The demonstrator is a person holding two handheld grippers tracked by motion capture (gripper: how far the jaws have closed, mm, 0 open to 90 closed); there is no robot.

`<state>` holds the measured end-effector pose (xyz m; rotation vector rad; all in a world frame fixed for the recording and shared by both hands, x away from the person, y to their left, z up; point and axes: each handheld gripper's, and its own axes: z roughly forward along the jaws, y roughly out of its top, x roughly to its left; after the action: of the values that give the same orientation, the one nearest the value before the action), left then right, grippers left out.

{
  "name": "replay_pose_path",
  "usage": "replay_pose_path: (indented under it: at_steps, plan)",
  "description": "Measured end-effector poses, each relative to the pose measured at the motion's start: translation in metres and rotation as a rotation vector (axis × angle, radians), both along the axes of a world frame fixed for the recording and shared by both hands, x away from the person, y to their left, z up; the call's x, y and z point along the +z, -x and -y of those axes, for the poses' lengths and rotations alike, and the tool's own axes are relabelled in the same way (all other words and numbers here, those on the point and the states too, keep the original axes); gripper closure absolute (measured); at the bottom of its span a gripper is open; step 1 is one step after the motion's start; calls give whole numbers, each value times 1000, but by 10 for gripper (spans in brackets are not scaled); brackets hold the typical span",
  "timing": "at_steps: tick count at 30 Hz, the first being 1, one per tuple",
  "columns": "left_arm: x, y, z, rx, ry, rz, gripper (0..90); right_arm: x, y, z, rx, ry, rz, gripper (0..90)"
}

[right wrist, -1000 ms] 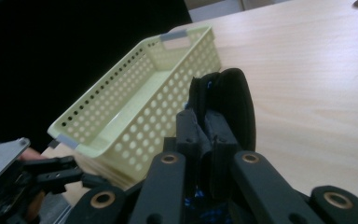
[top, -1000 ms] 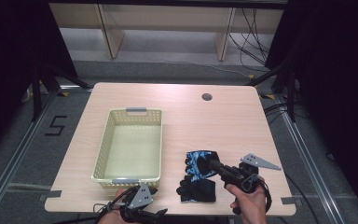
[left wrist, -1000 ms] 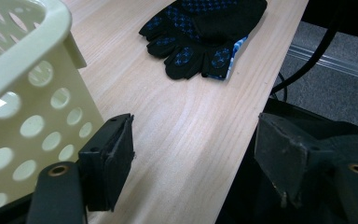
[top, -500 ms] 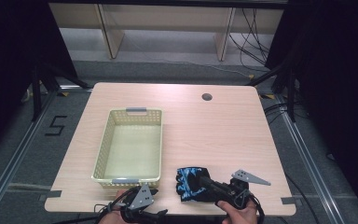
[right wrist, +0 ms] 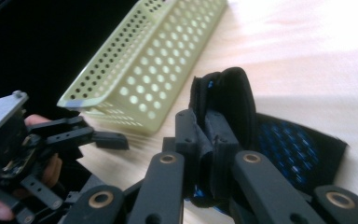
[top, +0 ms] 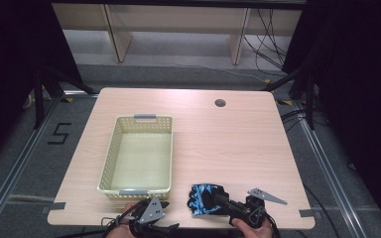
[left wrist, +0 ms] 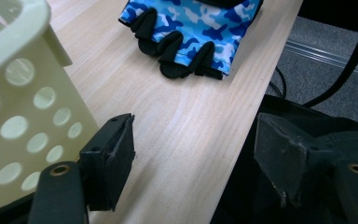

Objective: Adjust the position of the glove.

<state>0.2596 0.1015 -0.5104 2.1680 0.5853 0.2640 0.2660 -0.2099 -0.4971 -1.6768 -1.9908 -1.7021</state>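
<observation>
A blue camouflage fingerless glove (top: 202,199) lies near the table's front edge, right of the basket. My right gripper (top: 218,200) comes in from the right and is shut on it. In the right gripper view the gripper (right wrist: 208,132) pinches a black fold of the glove (right wrist: 284,140). My left gripper (top: 164,218) stays at the front edge, just below the basket's near end. In the left gripper view it stands open (left wrist: 193,154) with bare table between the jaws, and the glove (left wrist: 191,28) lies ahead of it, apart from it.
A pale yellow perforated basket (top: 109,161) stands left of centre, empty, with its near wall (left wrist: 23,107) close to my left jaw. A round cable hole (top: 220,103) sits at the far right of the wooden table (top: 238,148). Black cables hang off the front edge.
My right gripper has drawn the glove toward the front edge and a little left, and lowered it to the table. The left gripper has kept still.
</observation>
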Motion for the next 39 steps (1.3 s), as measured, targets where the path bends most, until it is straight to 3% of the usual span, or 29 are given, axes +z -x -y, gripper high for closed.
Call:
replay_pose_path:
  at_steps: [1, 7, 9, 11, 12, 13, 14, 15, 16, 17, 18, 20, 21, 22, 23, 25, 28, 29, 31, 33, 34, 35, 38, 39]
  plan:
    - [0, -2, -1, -20, -25, -2, 283, 0, 0, 0, 0, 0, 0, 848]
    - [-2, 2, 8, -34, 0, -11, 303, -10, -1, 5, -16, 64, -28, 775]
    - [-1, 1, 12, -48, -15, 1, 309, -12, -1, 6, -17, 99, -48, 720]
    - [-1, 2, 16, -42, 3, -9, 309, -8, 2, 5, -14, 98, -68, 667]
    - [0, 1, 18, -47, 8, -5, 309, -8, 0, 7, 2, 134, -43, 639]
    - [1, -1, 18, -53, -23, 7, 309, -5, 3, 5, -7, 136, -67, 616]
    - [1, -1, 18, -53, -23, 7, 308, -5, 3, 5, -7, 136, -67, 616]
    - [3, -3, 22, -70, -45, 14, 308, -3, 4, 8, 4, 186, -20, 591]
    - [3, -3, 22, -70, -45, 14, 308, -3, 4, 8, 4, 186, -20, 591]
    - [3, 0, 29, -58, -6, 17, 308, 0, 5, 8, 1, 189, -20, 574]
    - [5, 0, 32, -71, -23, 27, 311, 6, 6, 13, -6, 239, 12, 549]
    - [7, 1, 43, -79, -24, 41, 334, 11, 6, 19, -26, 267, 27, 554]
    - [8, 0, 47, -96, -38, 43, 343, 14, 8, 19, -50, 249, -15, 560]
    - [8, 0, 52, -95, -34, 42, 351, 14, 4, 27, -39, 284, 29, 563]
    - [8, -1, 55, -100, -45, 45, 355, 13, 1, 32, -61, 317, 27, 563]
    - [9, -4, 59, -100, -63, 53, 365, 11, -2, 40, -69, 319, -13, 563]
    - [9, -7, 62, -91, -72, 64, 366, 7, -5, 44, -68, 308, -37, 571]
    - [9, -10, 63, -85, -81, 63, 366, 4, -7, 43, -62, 270, -84, 575]
    - [10, -13, 64, -83, -90, 66, 367, -2, -11, 44, -29, 265, -71, 575]
    - [11, -15, 64, -97, -108, 67, 366, -4, -12, 43, -34, 264, -76, 575]
    - [9, -15, 65, -86, -97, 69, 363, -5, -13, 42, -31, 266, -84, 575]
    - [9, -16, 66, -87, -110, 70, 360, -5, -12, 38, -37, 230, -127, 577]
    - [7, -18, 69, -100, -129, 76, 340, -9, -16, 37, -12, 231, -112, 583]
    - [4, -19, 72, -86, -137, 70, 323, -10, -15, 34, -27, 220, -145, 587]
